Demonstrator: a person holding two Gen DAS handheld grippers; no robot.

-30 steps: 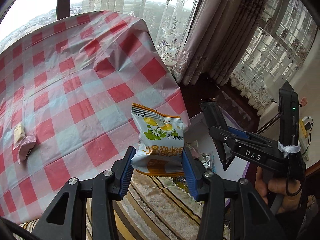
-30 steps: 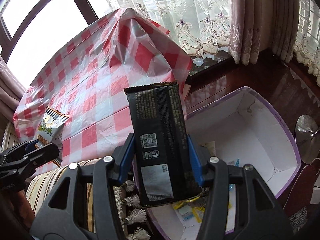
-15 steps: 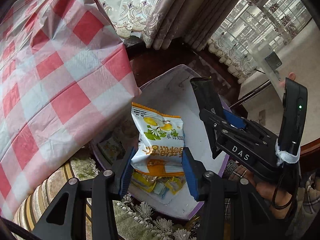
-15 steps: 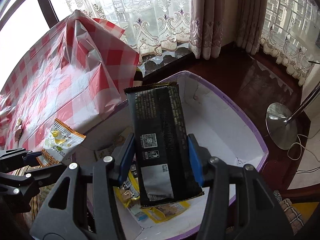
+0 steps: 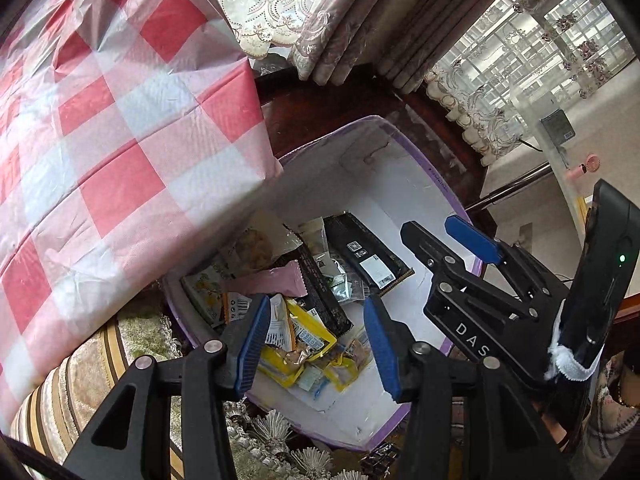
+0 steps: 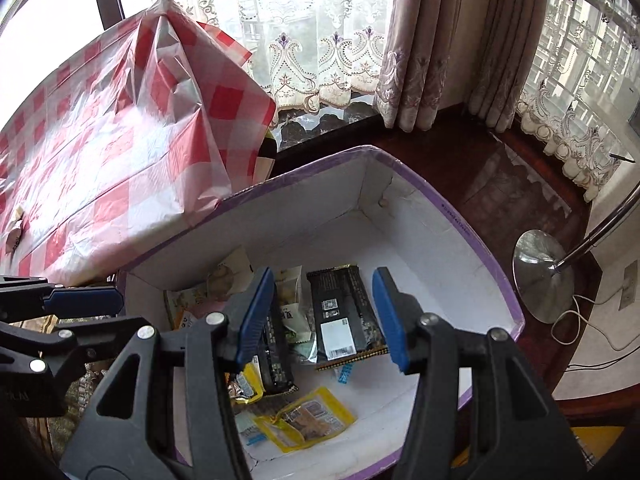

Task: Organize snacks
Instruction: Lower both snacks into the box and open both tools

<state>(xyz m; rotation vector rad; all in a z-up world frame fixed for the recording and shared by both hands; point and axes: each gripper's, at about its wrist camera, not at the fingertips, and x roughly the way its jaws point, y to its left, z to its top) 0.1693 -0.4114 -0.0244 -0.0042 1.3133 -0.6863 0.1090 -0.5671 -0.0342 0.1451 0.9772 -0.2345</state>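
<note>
A white box with a purple rim (image 5: 436,176) (image 6: 460,216) sits below both grippers and holds several snack packets. My left gripper (image 5: 316,305) (image 6: 132,314) hangs over the box's near end. Its jaws are opening and nothing is between them. The white-and-yellow packet (image 5: 204,288) lies in the box by the left wall, partly under a pink packet (image 5: 276,280). My right gripper (image 6: 323,276) (image 5: 428,224) is over the box's middle. Its jaws are opening too, with nothing in them. The black packet (image 6: 344,312) (image 5: 368,256) lies flat on the box floor below it.
A table under a red-and-white checked cloth (image 5: 120,140) (image 6: 120,140) stands to the left, with small snacks (image 6: 16,232) at its far end. A striped, fringed cushion (image 5: 80,380) borders the box. A floor lamp's metal base (image 6: 540,280) and cables are on the right; curtains hang behind.
Both packets have left the jaws and now lie in the box. Both pairs of jaws stand wider than before. The left gripper has tipped further down over the box.
</note>
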